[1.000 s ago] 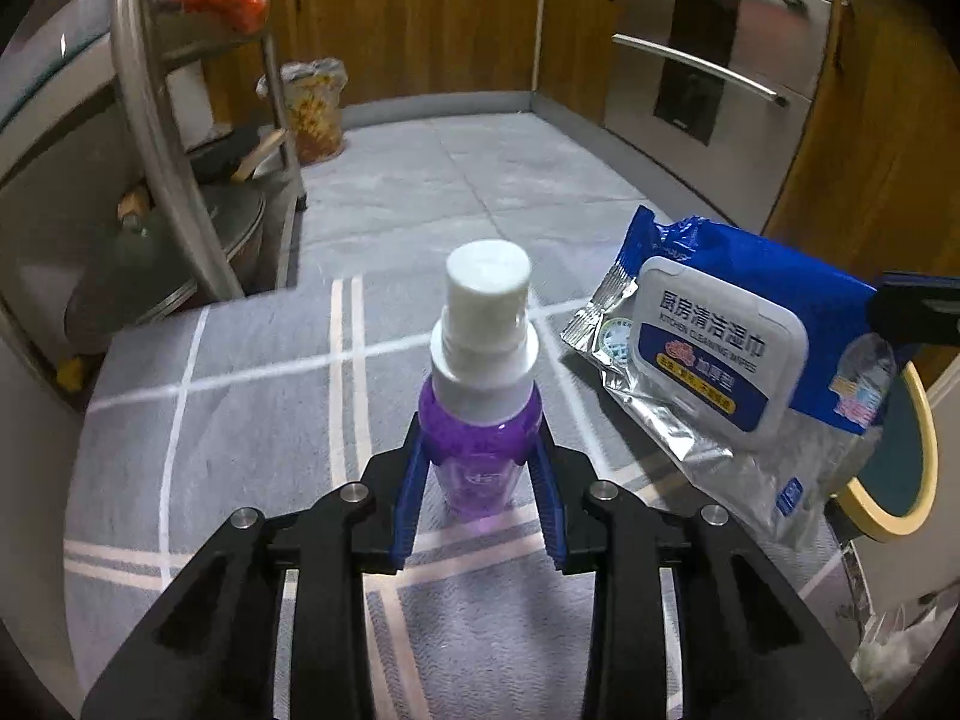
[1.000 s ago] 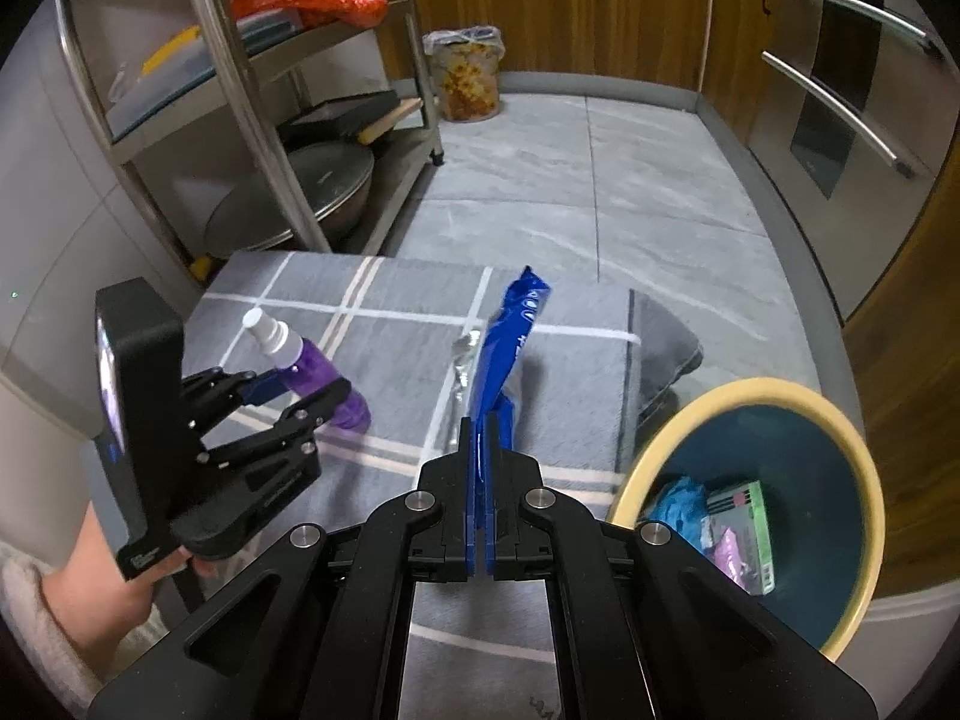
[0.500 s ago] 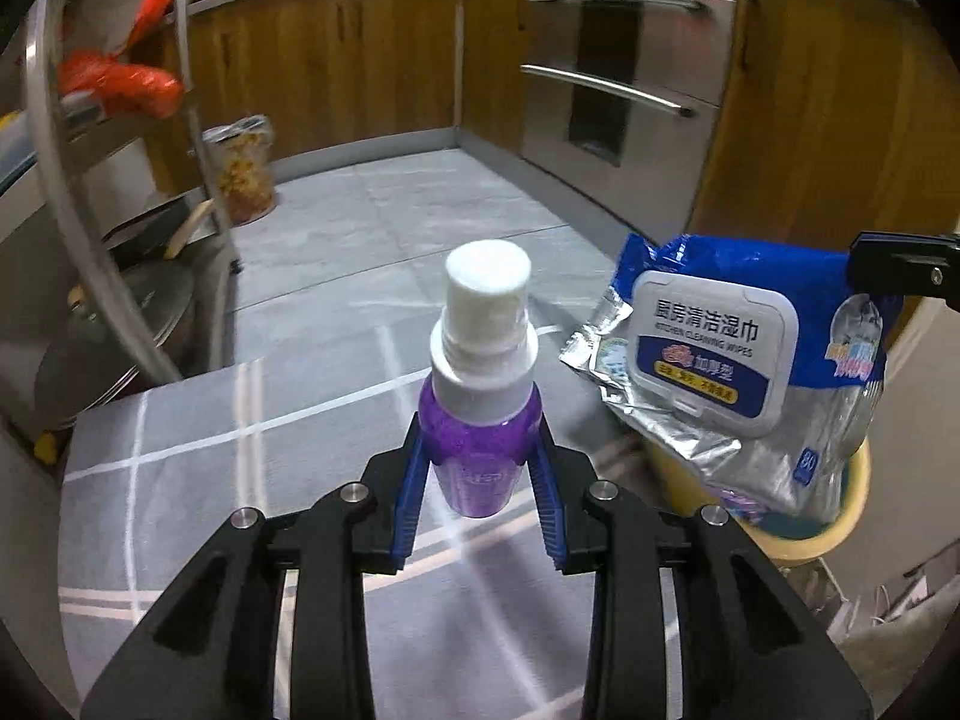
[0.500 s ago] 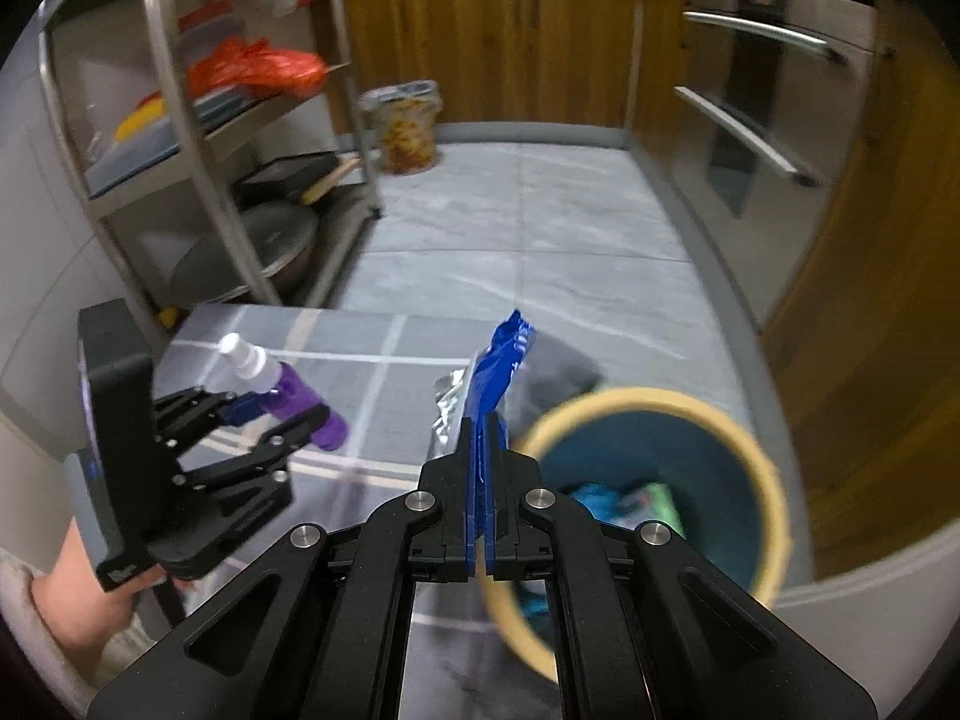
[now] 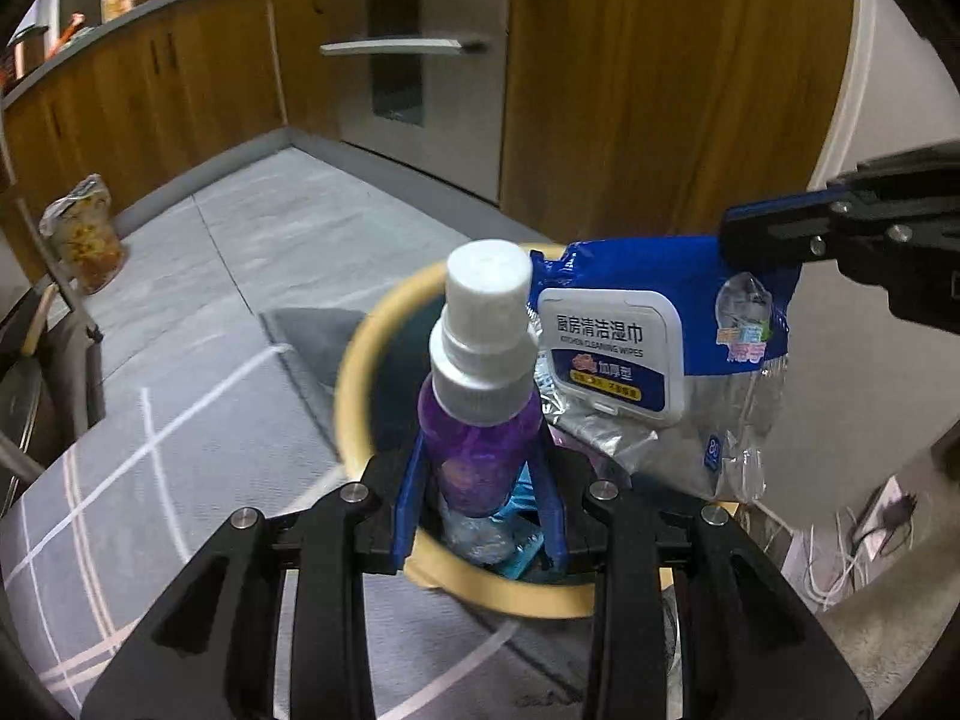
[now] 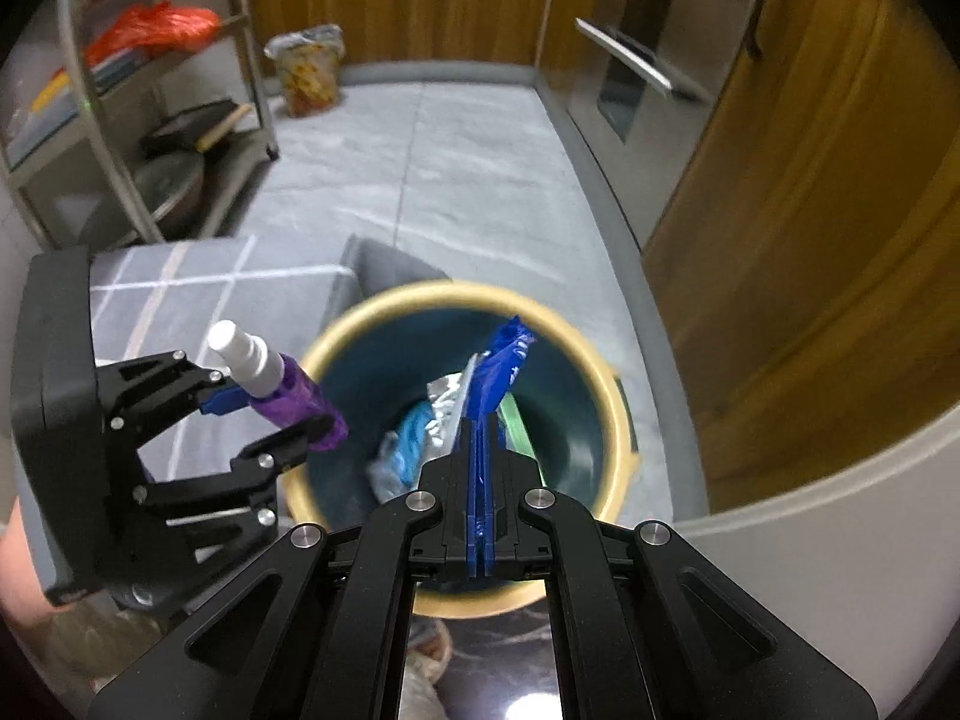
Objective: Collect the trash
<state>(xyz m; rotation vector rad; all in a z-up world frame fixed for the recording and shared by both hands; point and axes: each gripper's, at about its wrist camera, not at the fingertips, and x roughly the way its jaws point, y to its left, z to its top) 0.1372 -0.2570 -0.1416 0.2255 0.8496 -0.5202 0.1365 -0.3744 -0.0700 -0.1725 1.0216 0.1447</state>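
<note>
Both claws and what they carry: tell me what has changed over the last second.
Both claws swung from over the grey mat to above the yellow-rimmed bin. The left claw brought the purple spray bottle over the bin's near rim; the right claw brought the blue wipes pack over its opening. Nothing was released: both grips stay shut, and the trash inside is unchanged.

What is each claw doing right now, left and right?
Left claw: closed on the purple spray bottle, above the trash bin.
Right claw: closed on the blue wet wipes pack, over the bin.
</note>
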